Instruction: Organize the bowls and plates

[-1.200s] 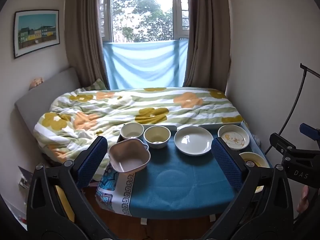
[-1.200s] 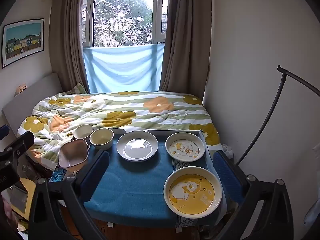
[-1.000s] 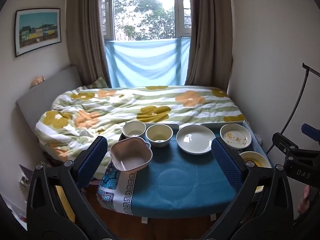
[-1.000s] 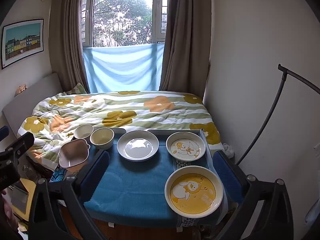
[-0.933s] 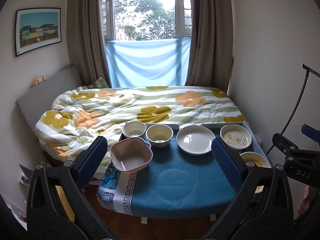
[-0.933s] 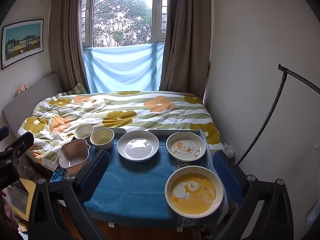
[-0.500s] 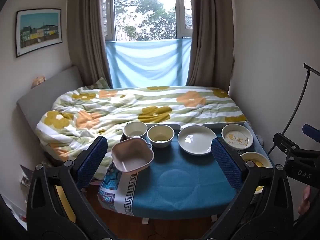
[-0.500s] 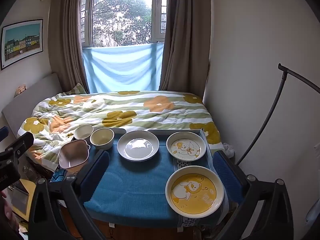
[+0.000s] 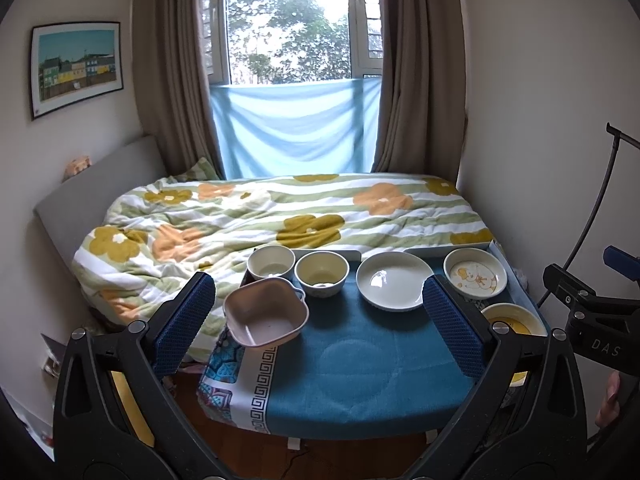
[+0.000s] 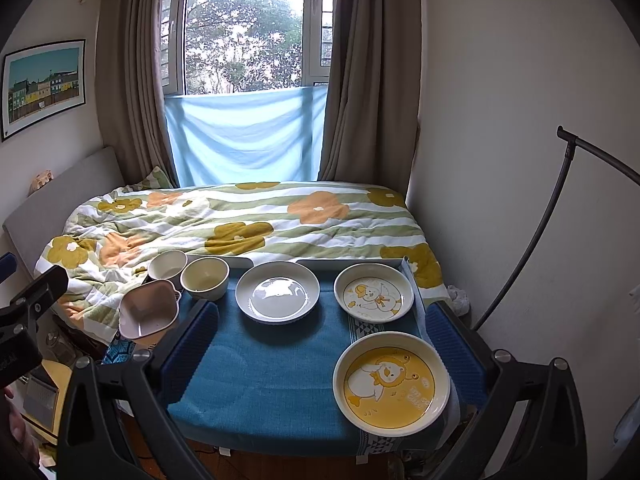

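Nearby, the bed lay behind the tabletop, which carried a yellow plate, white plate, duck plate, pink bowl and two round bowls. Both the left gripper and right gripper hovered, fingers apart, empty.

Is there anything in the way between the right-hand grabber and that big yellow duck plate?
Nothing visible. The right gripper is open above the near edge of the table, and the yellow duck plate lies just ahead toward its right finger, with only bare blue cloth around it. The other dishes sit farther back.
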A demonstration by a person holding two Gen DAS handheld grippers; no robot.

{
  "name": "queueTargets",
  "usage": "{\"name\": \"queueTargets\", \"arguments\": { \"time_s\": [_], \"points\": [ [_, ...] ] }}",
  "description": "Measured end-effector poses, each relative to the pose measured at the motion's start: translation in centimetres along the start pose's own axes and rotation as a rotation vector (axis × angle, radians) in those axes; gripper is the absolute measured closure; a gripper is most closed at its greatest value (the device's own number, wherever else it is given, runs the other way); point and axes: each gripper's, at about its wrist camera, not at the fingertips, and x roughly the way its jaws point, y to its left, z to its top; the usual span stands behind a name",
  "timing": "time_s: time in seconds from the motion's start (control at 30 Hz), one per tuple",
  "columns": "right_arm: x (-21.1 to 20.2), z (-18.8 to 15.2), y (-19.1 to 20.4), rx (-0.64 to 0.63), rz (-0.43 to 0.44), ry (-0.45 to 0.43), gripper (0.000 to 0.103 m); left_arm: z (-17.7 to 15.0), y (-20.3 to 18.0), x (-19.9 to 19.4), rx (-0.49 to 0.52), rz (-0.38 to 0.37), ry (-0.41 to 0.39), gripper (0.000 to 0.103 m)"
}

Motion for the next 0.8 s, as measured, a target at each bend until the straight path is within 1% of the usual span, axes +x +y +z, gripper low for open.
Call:
{"name": "queueTargets", "arguments": {
  "time_s": [0.8],
  "points": [
    [-0.17,-0.05,0.06,0.000,0.002,0.000,0.000,-0.05,-0.43,-0.49,0.009,0.014,-0.011,0.000]
  ]
}}
